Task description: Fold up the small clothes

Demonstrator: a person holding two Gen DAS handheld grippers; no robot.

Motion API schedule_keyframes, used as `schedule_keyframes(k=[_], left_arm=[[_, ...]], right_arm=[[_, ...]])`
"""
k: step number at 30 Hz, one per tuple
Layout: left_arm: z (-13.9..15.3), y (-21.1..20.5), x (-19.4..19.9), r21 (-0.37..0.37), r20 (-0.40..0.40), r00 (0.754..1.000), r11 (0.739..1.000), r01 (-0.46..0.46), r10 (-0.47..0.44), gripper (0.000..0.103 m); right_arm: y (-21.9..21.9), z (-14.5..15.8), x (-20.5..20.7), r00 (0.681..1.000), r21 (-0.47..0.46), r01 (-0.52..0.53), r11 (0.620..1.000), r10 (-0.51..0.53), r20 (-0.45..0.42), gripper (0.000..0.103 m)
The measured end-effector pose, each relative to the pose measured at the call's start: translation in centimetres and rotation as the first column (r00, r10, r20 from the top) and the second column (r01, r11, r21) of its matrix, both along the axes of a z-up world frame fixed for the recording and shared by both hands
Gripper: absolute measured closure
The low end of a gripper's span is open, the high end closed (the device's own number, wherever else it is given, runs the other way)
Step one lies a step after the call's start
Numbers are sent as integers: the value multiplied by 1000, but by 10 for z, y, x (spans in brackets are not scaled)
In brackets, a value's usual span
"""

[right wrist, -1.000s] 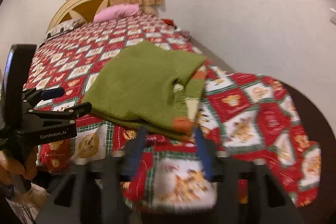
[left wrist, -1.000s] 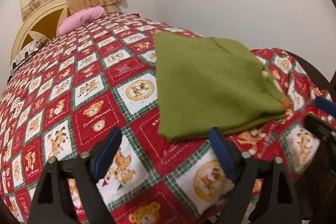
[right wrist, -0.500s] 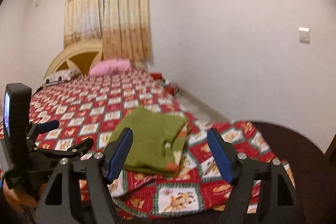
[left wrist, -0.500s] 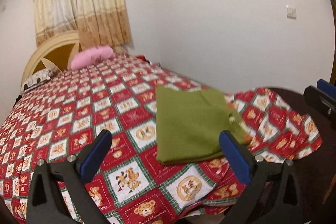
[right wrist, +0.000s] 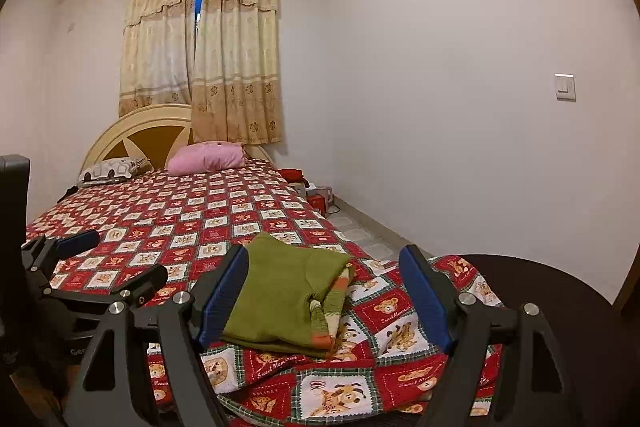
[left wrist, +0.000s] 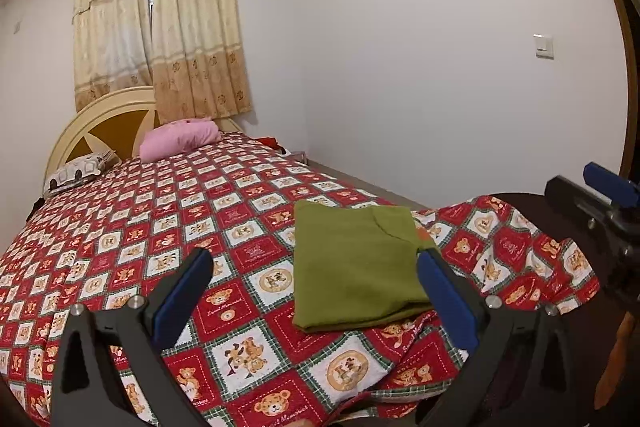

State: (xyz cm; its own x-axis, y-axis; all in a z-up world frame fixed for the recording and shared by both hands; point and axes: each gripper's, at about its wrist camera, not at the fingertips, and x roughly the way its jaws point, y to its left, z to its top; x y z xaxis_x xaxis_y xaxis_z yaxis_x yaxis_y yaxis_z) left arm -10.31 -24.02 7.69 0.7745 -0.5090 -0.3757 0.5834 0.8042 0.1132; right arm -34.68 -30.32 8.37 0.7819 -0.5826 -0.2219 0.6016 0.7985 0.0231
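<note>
A folded green garment [left wrist: 356, 263] with an orange and striped trim lies flat near the foot corner of the bed [left wrist: 160, 211]; it also shows in the right wrist view [right wrist: 284, 291]. My left gripper [left wrist: 316, 291] is open and empty, held back from the bed, above and short of the garment. My right gripper [right wrist: 324, 291] is open and empty, also drawn back from the bed's foot. Each gripper shows in the other's view: the right one [left wrist: 600, 199] at the far right, the left one [right wrist: 92, 267] at the left.
The bed has a red teddy-bear patchwork quilt, a pink pillow [left wrist: 180, 143], a patterned pillow [left wrist: 80, 171] and a round cream headboard [left wrist: 104, 123]. A white wall [right wrist: 440, 107] runs along the right. Small red items [right wrist: 316, 195] sit on the floor beside the bed.
Both grippers have pulled back and risen from the garment, so it looks smaller and farther. The garment lies still, folded on the quilt. Both stay open.
</note>
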Motion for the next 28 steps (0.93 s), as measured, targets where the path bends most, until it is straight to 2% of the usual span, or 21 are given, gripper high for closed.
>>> schedule_keyframes(k=[9,20,25,28], left_arm=[[-1,3,4,-17,-31,999,1000,-15,14,0],[-1,-1,-2,7,15,1000,1000,-24,23,0],[-2,0,4,-16,-41,999,1000,4,-4,0],[-1,1,6,-8,-31,999,1000,-14,13,0]], right_arm=[[6,-2,2,1000,-16,-7,1000,7,-15,25],[4,-6,5,1000,12,-1,1000,2,-24,25],[3,-7,8,1000,14,-3,1000,4,-27,25],[2,-9,8,1000,21,-4,1000,5,-29,25]])
